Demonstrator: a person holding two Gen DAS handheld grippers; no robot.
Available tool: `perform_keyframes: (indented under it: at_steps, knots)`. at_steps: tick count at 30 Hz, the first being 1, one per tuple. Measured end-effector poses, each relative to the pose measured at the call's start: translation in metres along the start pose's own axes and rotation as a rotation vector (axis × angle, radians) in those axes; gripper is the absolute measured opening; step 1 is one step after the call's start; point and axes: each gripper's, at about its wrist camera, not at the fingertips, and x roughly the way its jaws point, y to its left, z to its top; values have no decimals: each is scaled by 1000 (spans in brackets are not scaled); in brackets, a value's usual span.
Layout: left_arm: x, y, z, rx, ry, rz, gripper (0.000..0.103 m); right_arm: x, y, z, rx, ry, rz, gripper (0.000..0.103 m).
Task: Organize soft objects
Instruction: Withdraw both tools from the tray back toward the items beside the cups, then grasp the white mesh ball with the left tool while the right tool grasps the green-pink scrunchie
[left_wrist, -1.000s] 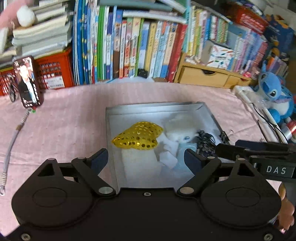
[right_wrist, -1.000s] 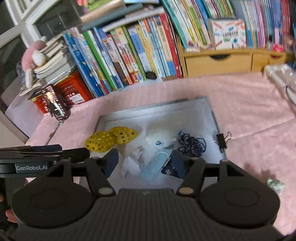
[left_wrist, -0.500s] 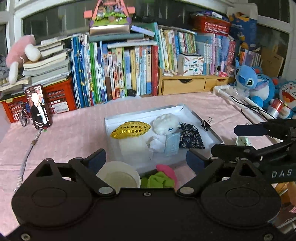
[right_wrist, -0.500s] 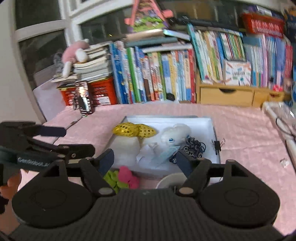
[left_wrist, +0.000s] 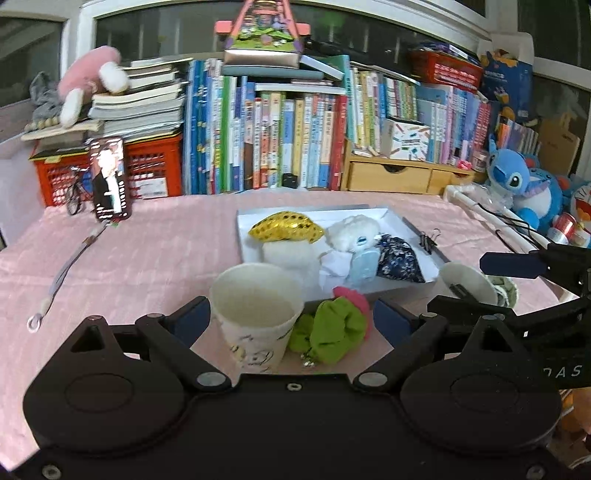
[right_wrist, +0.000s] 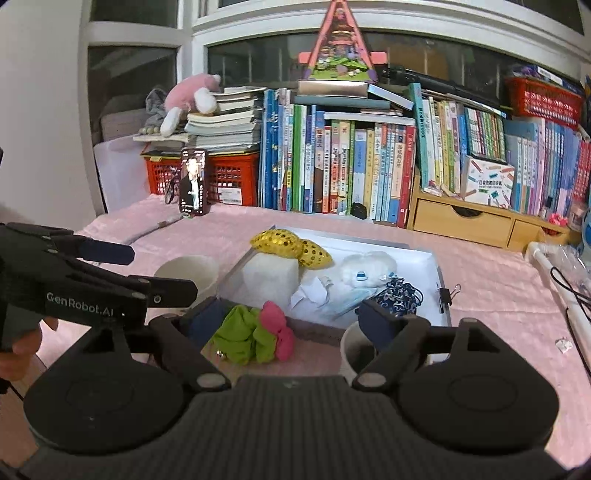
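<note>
The green scrunchie (left_wrist: 327, 328) with a pink one (left_wrist: 351, 295) against it lies on the pink counter (left_wrist: 147, 258), just in front of the white tray (left_wrist: 243, 236). In my left view it sits between my left jaws, at about 1 o'clock from the cup (left_wrist: 255, 314) that stands touching it. I judge it is the one soft thing not yet sorted, because the other soft things are already together in the tray: the gold sequin pouch (left_wrist: 286, 230) at 11 o'clock, the white block (left_wrist: 284, 254) under it, the white plush (left_wrist: 354, 232) in the middle, a blue mask (left_wrist: 364, 264) and a dark patterned pouch (left_wrist: 399, 260) at 3 o'clock.

My left gripper (left_wrist: 291, 321) has its jaws wide apart and holds nothing; cup and scrunchie only stand in the gap, and the pads do not press them. My right gripper (right_wrist: 291, 321) has jaws that are opening now, and nothing is gripped; the scrunchies lie between them, and a second cup (right_wrist: 356, 350) stands partly behind the right finger. I think both pairs are kept wide so that either can come around the loose fabric.

A binder clip (left_wrist: 428, 240) hangs on the tray's right rim. At 12 o'clock, well apart, stand books (left_wrist: 288, 140), and a phone (left_wrist: 110, 179) at 10 o'clock.
</note>
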Motion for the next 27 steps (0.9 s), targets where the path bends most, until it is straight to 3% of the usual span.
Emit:
perform_keyframes:
  at_steps: [9,15,27]
  knots:
    - [-4,14,-32,-28,-42,44,96,9,15,-17,-41,-12,-4,91]
    - [-10,14,-56,25,-84,82,97,13,23,-32,-115,-41,7,94]
    - [0,20,-96,14,-55,97,99,32,39,-59,-268,-54,-31,96]
